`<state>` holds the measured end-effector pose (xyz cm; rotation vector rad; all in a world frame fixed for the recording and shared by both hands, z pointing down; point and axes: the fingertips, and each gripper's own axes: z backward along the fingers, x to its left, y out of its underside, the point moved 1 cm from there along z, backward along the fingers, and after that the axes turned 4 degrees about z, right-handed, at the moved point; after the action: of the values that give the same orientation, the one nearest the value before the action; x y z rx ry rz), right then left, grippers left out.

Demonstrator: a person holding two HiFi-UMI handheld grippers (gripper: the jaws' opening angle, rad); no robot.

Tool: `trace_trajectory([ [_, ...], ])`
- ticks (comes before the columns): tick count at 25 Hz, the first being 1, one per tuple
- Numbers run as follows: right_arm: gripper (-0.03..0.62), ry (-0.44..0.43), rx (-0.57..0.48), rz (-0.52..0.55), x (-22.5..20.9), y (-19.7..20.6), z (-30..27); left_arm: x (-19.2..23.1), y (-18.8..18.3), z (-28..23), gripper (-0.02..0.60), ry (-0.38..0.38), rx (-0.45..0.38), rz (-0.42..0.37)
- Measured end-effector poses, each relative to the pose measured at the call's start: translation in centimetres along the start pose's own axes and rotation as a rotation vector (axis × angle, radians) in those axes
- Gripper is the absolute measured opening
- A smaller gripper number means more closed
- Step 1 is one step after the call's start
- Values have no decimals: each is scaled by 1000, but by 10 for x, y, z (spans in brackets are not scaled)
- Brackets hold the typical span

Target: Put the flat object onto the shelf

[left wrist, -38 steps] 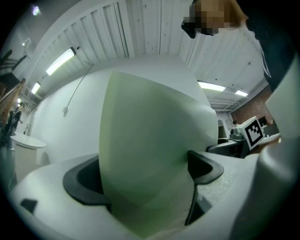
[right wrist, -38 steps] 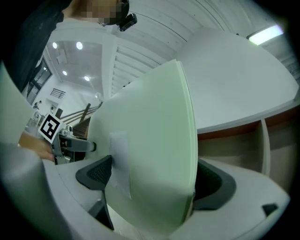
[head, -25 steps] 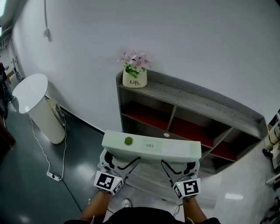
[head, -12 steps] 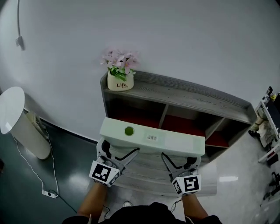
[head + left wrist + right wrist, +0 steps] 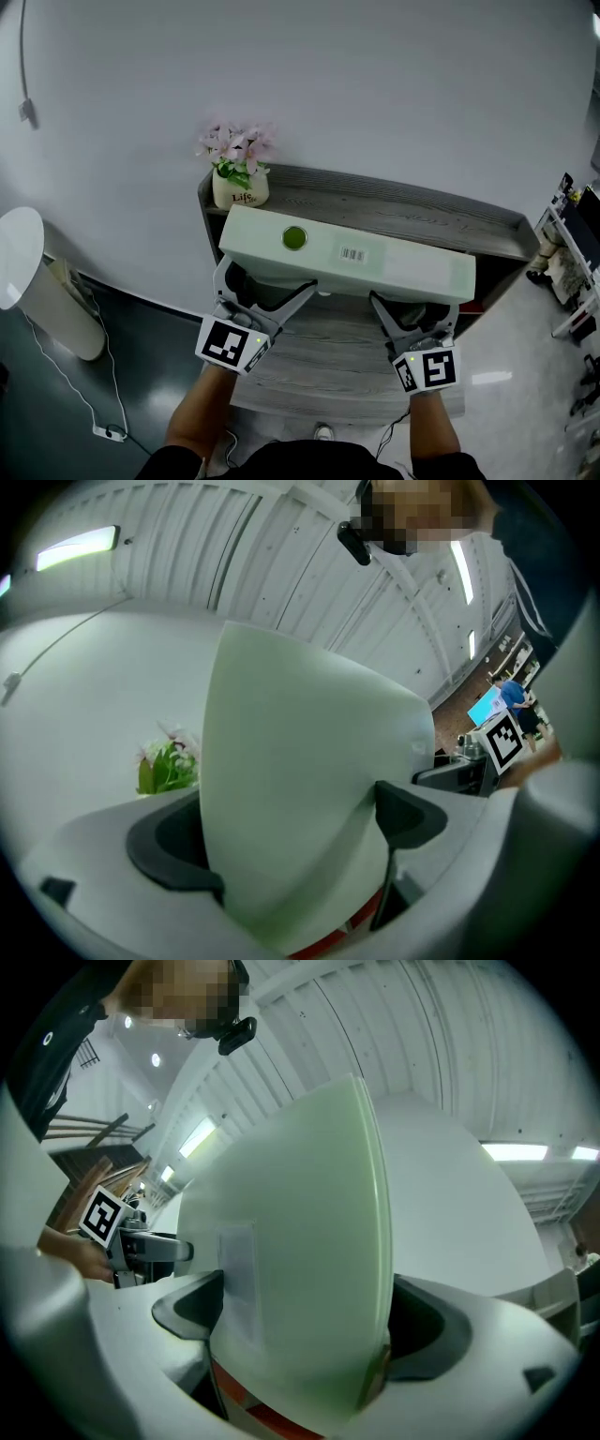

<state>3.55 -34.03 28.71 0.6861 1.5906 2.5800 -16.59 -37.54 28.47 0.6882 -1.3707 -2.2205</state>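
A long pale-green flat board (image 5: 347,253) with a green round sticker and a barcode label is held level in front of the grey wooden shelf unit (image 5: 422,217), about at the height of its top surface. My left gripper (image 5: 272,302) is shut on the board's left part (image 5: 300,799). My right gripper (image 5: 412,314) is shut on its right part (image 5: 300,1279). In both gripper views the board fills the gap between the black pads. The shelf's compartments are mostly hidden behind the board.
A cream pot of pink flowers (image 5: 236,169) stands on the shelf top's left end, just behind the board's left corner. A white rounded bin (image 5: 28,281) stands on the dark floor at left, with a cable and power strip (image 5: 108,429). A white wall is behind.
The board has been lifted and carried forward, from the level of the middle compartments to the shelf top. The view has closed in on the shelf.
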Motion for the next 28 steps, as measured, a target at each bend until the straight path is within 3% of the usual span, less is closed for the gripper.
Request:
trace_trajectory([
  [9, 514, 10, -90, 40, -83, -63, -44, -1, -74, -85, 529, -4, -67, -36],
  [18, 514, 7, -98, 28, -81, -57, -42, -2, -73, -84, 528, 12, -70, -54],
  [23, 514, -31, -14, -25, -136, -35, -114, 33, -61, -165, 528, -14, 2, -12],
  [28, 514, -50, 94, -90, -150, -2, -140, 47, -32, -192, 528, -44, 90, 35],
])
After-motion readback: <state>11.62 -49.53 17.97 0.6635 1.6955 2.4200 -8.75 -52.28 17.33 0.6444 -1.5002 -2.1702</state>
